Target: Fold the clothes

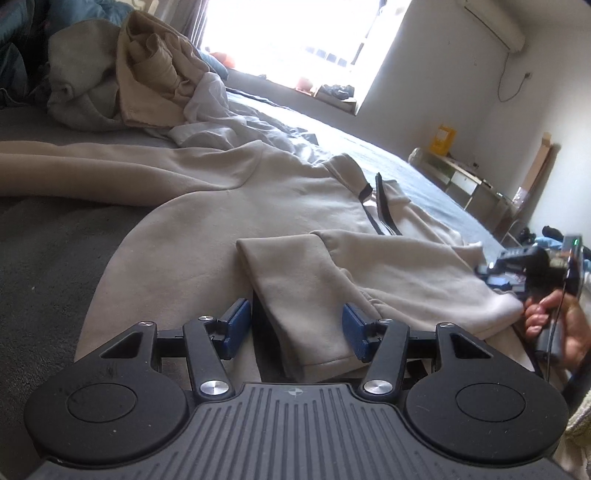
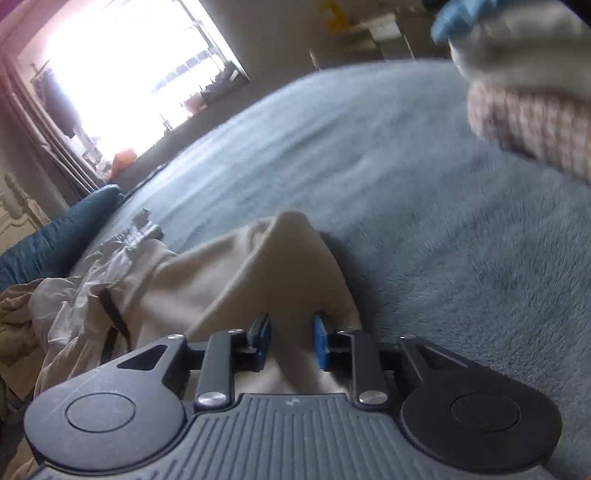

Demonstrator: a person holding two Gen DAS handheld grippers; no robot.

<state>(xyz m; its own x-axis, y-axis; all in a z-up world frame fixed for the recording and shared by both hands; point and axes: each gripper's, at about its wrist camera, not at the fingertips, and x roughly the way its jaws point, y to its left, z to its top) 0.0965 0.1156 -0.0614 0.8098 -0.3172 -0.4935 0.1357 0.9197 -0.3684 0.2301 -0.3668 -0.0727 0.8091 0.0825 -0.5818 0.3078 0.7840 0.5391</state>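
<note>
the beige sweatshirt (image 1: pixel 258 192) lies spread flat on the bed (image 1: pixel 44 258), filling the middle of the left wrist view. its collar with a dark zip (image 1: pixel 382 206) sits right of centre, one long sleeve runs off to the left edge of the frame, and the other sleeve (image 1: pixel 295 295) is folded back across the body so that its cuff end lies at the bottom centre.

the left gripper (image 1: pixel 295 328) hovers just over that folded sleeve at the bottom centre. its blue fingers (image 1: pixel 236 325) stand about half open on either side of the sleeve, with a clear gap on the left side, so nothing is clamped.

in the right wrist view, the right gripper (image 2: pixel 291 343) sits at the bottom centre with its fingers (image 2: pixel 319 343) drawn close together and a fold of the beige sweatshirt (image 2: pixel 258 273) pinched between them; the cloth rises into a peak just above the fingers. the view is blurred. in the left wrist view the same gripper shows at the right edge, held in the person's hand (image 1: pixel 554 317) beside the sweatshirt's right-hand edge.

beyond the sweatshirt, a pile of clothes (image 1: pixel 129 81) in tan and pale grey is heaped in the upper left of the left wrist view, and the grey bed cover stretches toward a bright window (image 1: pixel 303 33) at the top. a low shelf (image 1: pixel 461 181) stands against the wall at the right. in the right wrist view a dark blue pillow (image 2: pixel 62 232) lies at the left edge and a checked cloth (image 2: pixel 535 129) shows blurred in the upper right.
</note>
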